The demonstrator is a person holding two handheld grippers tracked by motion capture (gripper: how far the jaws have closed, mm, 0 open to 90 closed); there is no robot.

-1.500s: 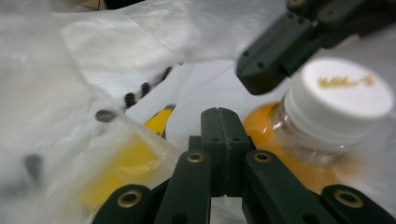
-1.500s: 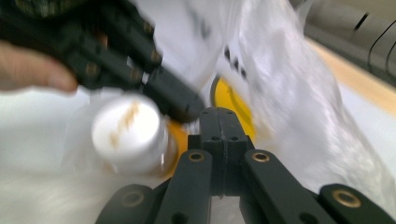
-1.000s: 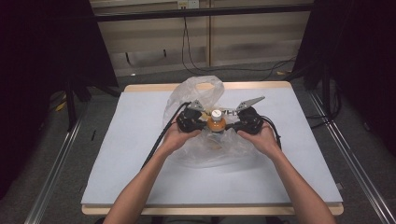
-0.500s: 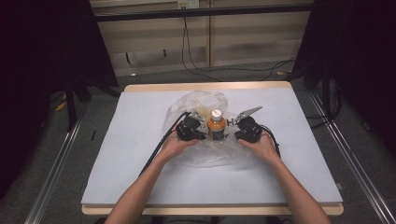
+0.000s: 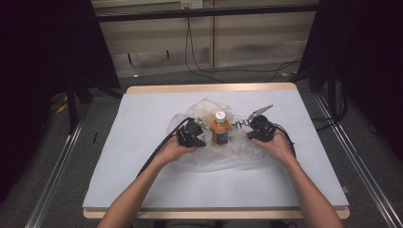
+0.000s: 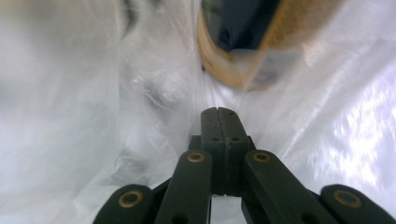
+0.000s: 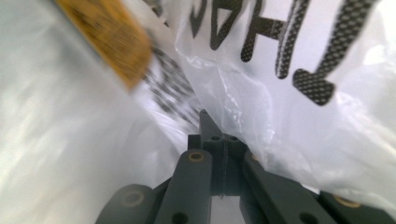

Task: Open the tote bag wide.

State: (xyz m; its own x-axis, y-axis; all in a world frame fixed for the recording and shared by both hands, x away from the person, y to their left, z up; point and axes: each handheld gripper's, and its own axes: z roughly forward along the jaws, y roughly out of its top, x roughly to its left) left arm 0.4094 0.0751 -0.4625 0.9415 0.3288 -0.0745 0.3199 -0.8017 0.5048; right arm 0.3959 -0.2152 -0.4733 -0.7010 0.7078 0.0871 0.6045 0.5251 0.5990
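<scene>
1. Leftmost, the left gripper (image 5: 199, 138) sits just left of the bottle, its jaws pressed together on a thin fold of the plastic bag (image 5: 204, 156).
2. Centrally, the orange bottle (image 5: 220, 128) stands upright mid-table inside the clear bag; likely rigid and fairly heavy, while the film is flimsy, slippery and tears easily.
3. Rightward, the right gripper (image 5: 251, 135) also pinches bag film (image 7: 261, 93) by the printed lettering, jaws together.
4. Sensibly, the bag's rim suits pinching on both sides; the bottle wants support from beneath.
</scene>
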